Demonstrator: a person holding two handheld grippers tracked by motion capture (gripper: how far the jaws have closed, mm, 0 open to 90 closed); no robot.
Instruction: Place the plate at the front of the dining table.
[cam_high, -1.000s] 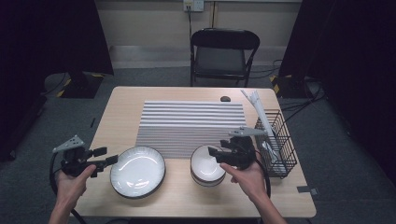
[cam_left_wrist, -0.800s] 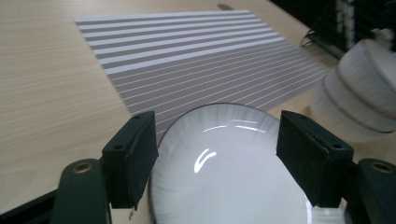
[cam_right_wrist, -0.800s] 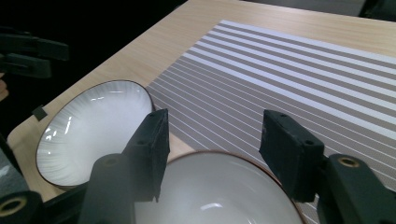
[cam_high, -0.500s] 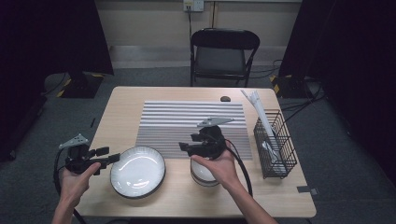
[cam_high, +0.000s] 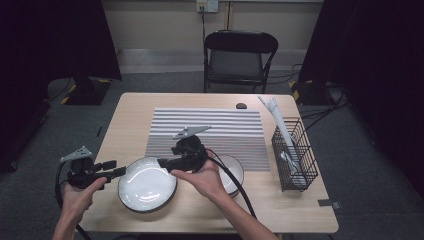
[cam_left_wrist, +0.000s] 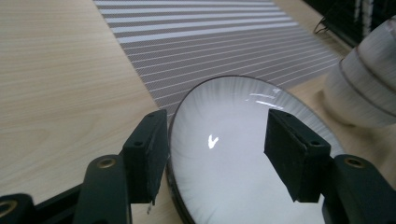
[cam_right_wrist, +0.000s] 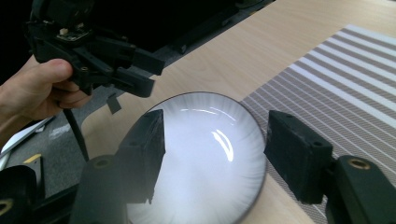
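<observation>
While the plate (cam_high: 147, 184) lies near the desk's front edge (left of the bowl (cam_high: 231, 172)), the left gripper (cam_high: 114, 169) sits at its left rim, jaws apart; the right gripper (cam_high: 164, 163) hovers over its right rim, jaws also apart, holding nothing.

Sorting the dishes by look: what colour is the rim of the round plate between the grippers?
Dark brown rim around the white round plate, clearest in the right gripper view.

floor: grey carpet (cam_high: 370, 150) | wall: beige (cam_high: 165, 25) | furniture: 1 black folding chair (cam_high: 239, 55), wooden table (cam_high: 130, 115)
</observation>
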